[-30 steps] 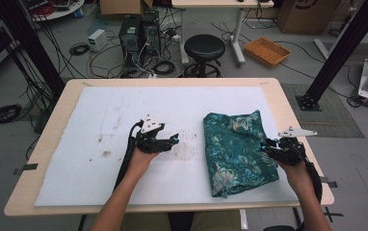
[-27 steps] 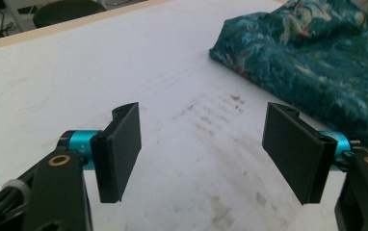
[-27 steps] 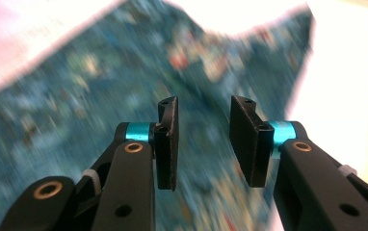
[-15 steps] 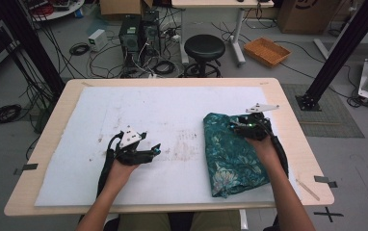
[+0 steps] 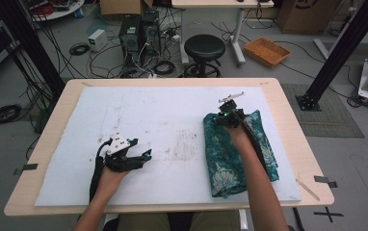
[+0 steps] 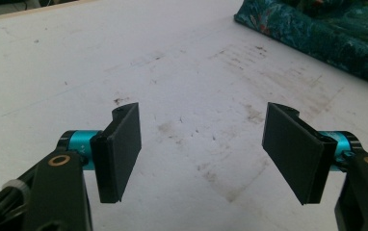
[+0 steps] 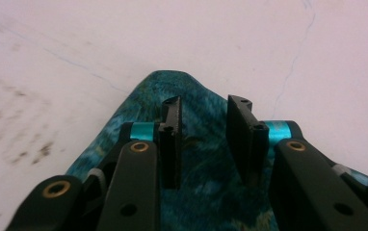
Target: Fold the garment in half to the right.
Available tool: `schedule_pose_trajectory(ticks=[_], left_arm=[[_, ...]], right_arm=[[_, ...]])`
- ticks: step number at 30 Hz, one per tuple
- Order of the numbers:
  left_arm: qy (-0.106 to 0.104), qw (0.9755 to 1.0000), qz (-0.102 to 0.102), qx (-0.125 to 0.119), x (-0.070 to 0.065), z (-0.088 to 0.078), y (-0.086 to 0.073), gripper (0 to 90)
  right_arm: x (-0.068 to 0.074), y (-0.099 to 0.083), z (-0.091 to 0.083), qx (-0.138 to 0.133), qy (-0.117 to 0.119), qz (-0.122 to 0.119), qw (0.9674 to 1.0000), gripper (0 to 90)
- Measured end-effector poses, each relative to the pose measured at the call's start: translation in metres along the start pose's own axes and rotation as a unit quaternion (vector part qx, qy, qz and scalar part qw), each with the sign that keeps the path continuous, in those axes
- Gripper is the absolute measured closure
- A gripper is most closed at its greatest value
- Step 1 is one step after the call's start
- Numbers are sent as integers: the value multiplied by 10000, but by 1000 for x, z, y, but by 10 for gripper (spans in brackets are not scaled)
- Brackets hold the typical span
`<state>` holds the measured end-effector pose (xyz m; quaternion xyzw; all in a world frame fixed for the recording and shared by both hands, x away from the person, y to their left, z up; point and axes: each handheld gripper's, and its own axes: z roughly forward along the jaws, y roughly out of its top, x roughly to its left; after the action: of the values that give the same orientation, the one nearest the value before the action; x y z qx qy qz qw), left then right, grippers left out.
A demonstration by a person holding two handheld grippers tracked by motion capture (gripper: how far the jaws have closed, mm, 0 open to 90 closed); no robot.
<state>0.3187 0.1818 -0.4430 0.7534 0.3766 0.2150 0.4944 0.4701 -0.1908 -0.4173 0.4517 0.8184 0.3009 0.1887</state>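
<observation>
Cloth [image 5: 240,149], a teal printed piece folded into a long band, is what I am working on. My right tool [image 7: 203,139] sits at its far end, jaws narrow with a gap between them, and they have just been closing. In the right gripper view the jaws hang over the rounded far corner of the fabric; I think the tips rest on or just above the weave without pinching it, though the angle does not let me be sure. In the high view the same right tool [image 5: 228,115] is at the top left corner of the band, with my forearm lying along the fabric.

My left tool [image 6: 211,154] is wide, with nothing between its jaws, low over the bare white mat [image 6: 124,57]. In the high view the left tool [image 5: 131,161] is well apart from the fabric, toward the near left of the tabletop [image 5: 288,125]. The cloth's edge [image 6: 317,33] shows at the upper right of the left gripper view.

I judge the fabric light, soft and limp: it will drape, slide on the mat and let its layers come apart if lifted from one point. A pinch should catch all layers at a corner or along the folded edge, with the second tool taking the neighbouring corner to keep the band flat.
</observation>
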Motion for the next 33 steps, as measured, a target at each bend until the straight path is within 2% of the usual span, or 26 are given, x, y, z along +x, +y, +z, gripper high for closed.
schedule_pose_trajectory(ticks=[3,5,8,12,14,15,17,18,21,22,24,27,28,30,31,33], left_arm=[[-17,10000,16,4,-1,2,0,300],[-24,10000,3,5,-1,2,0,300],[-15,10000,-17,2,0,3,0,300],[-9,10000,0,11,-1,3,-1,300],[-18,10000,16,11,-1,3,-1,300],[-19,10000,23,12,-1,3,-1,300],[-12,10000,13,10,0,3,-1,300],[-12,10000,6,11,0,3,-1,300],[0,10000,-21,-12,1,3,-1,300],[0,10000,-27,-16,1,3,-1,300],[9,10000,-30,-23,1,3,0,300],[-1,10000,-15,-44,0,3,1,300],[2,10000,-10,-33,0,3,1,300],[-12,10000,-4,-20,-1,4,0,300],[-22,10000,4,-5,-2,4,0,300],[-33,10000,3,-7,-2,5,0,300]], right_arm=[[6,1,17,233,-98,4,9997,715],[10,2,23,216,-83,-11,9997,743],[14,5,26,82,59,33,9999,745],[18,5,31,-91,520,88,9986,744],[20,6,29,-169,385,0,9991,716],[18,6,25,-300,343,46,9990,679],[12,8,13,-597,402,201,9972,630],[9,8,5,-693,357,206,9967,624],[-3,4,-15,-725,-228,5,9971,613],[-10,-1,-22,-685,-348,11,9970,612],[-26,-12,-33,-707,-588,142,9957,610],[-49,-30,-40,-506,-1033,318,9928,611],[-59,-37,-41,-406,-1138,462,9916,611],[-70,-46,-43,-307,-1349,616,9885,605],[-78,-51,-43,-336,-1394,775,9866,601],[-86,-56,-39,-251,-1171,1093,9868,624]])
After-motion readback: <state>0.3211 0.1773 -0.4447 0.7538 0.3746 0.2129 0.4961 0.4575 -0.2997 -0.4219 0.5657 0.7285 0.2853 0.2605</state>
